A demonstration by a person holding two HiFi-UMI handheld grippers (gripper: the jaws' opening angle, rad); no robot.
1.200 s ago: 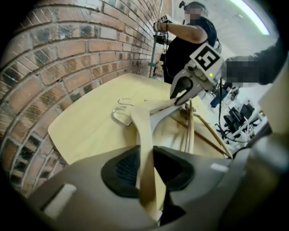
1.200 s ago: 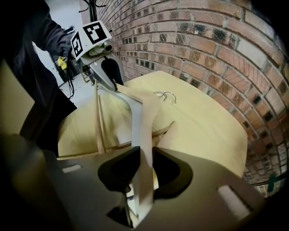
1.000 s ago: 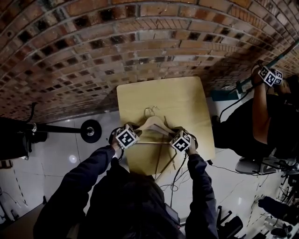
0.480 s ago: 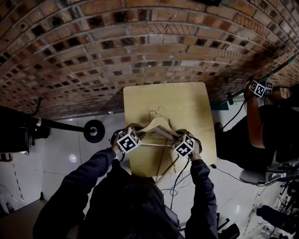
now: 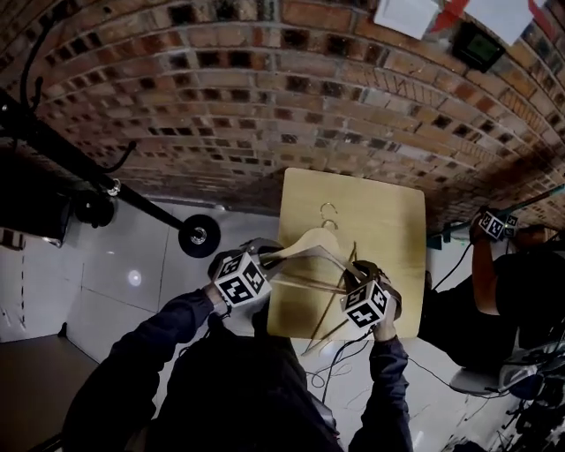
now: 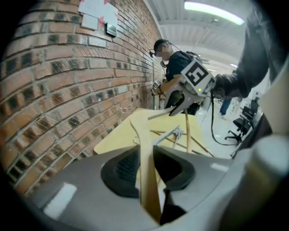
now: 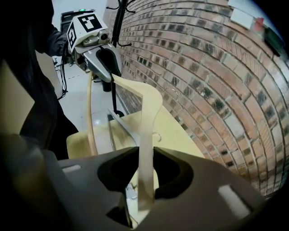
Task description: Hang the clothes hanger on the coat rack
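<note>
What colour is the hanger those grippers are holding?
Pale, light-tan wood. The hanger shows best in the right gripper view.

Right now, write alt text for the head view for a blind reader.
From above, a person holds a wooden clothes hanger over a small wooden table, the left gripper and right gripper each clamped on one end. A black coat rack stands to the left, before a brick wall.

No readable text anywhere. Left cube (image 5: 238,279) and right cube (image 5: 367,305) carry only black-and-white square markers (patterns, no characters). Paper sheets (image 5: 406,13) on the brick wall (image 5: 265,106) show nothing legible; the dark box (image 5: 477,46) beside them doesn't either.
</note>
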